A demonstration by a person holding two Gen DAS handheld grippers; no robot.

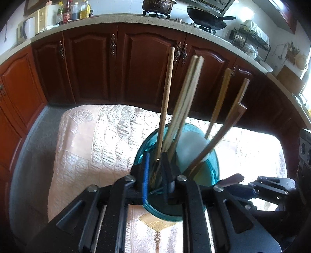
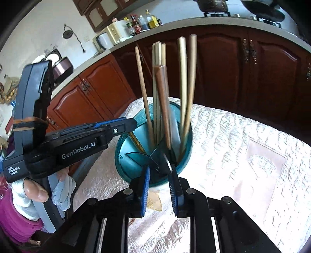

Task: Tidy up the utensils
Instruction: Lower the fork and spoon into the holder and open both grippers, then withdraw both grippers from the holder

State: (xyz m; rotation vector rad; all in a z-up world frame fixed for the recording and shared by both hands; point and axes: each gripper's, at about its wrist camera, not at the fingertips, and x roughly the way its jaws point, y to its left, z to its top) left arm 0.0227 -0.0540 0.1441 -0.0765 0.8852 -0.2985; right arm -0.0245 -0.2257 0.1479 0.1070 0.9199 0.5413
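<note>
Black fingers of the left gripper stood slightly parted over the teal utensil holder, a wooden-handled utensil loose between them. Opposite, the right gripper hung with its blue pads a little apart above the holder's rim, pinching nothing. Wooden chopsticks and spoons stood upright inside the holder on the quilted cloth.

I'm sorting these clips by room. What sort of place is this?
Most likely a home kitchen. A gas stove with a pot and a wok sits on the stone countertop, above dark wooden cabinets, with bottles of oil and sauce nearby.
</note>
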